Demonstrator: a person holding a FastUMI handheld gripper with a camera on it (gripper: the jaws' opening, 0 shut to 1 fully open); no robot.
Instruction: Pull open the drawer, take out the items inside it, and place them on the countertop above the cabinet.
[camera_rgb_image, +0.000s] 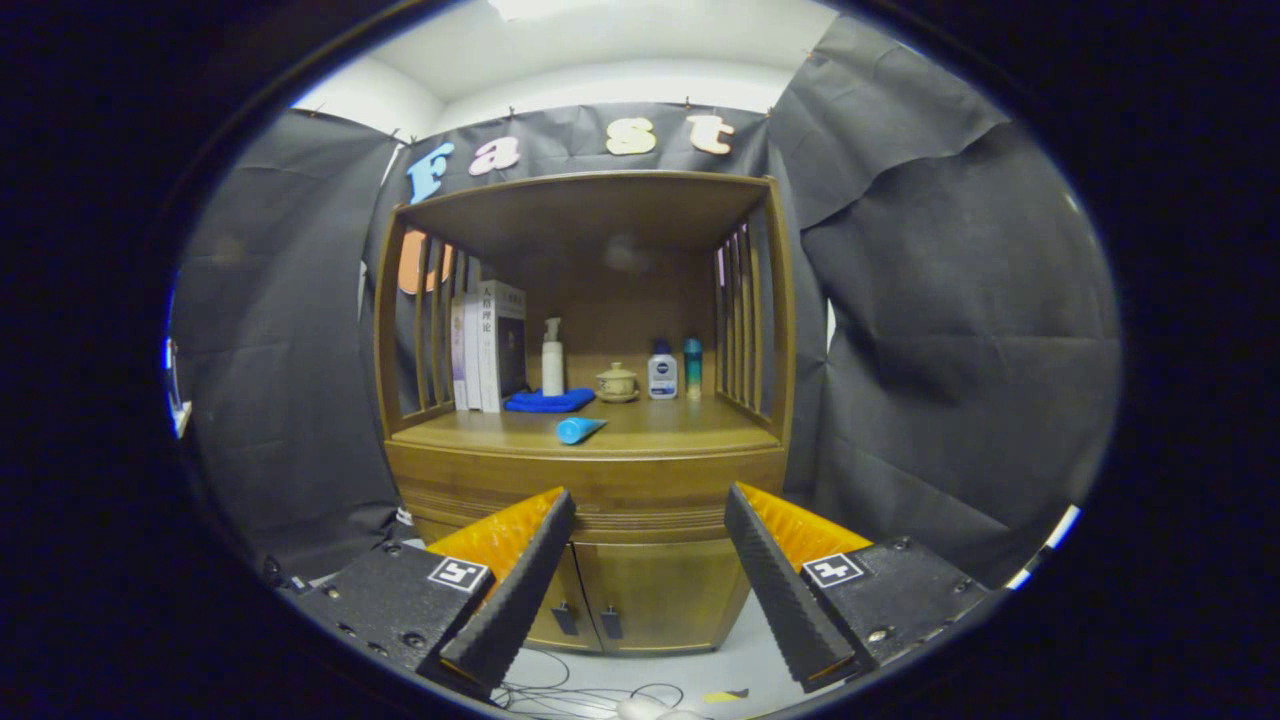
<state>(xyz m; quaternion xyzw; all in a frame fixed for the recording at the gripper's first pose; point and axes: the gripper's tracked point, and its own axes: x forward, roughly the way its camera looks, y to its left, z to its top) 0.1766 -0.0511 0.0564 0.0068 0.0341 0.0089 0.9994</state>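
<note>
Claw: my claw (648, 510) stands wide open with nothing held; the two fingers are spread well apart and touch no object.
Position: I am held back from the wooden cabinet (590, 470), facing its front; the fingers frame the band below the table.
Drawer: the drawer front (650, 505) is the ridged wooden band just under the table, between my fingertips; it sits flush and closed, and its contents are hidden from me.
Table: the cabinet's table (660, 432) lies beyond the fingers, under a roofed alcove with slatted sides.
On the table, front: a blue tube (579, 429) lies on its side near the front edge, apart from everything else.
On the table, back left: several books (490, 345) stand upright against the left slats.
Beside the books: a white pump bottle (552, 358) stands upright behind a folded blue cloth (548, 401).
Back centre: a small lidded ceramic cup (616, 382) sits on a saucer.
Back right: a white bottle with a blue cap (662, 371) stands just beside a slim teal bottle (692, 366).
Lower doors: two cabinet doors (640, 590) below the drawer are closed, their dark handles side by side at the middle.
Floor: loose cables (570, 690) lie on the floor ahead of the cabinet's foot.
Obstructions: nothing stands between my fingers and the drawer front.
</note>
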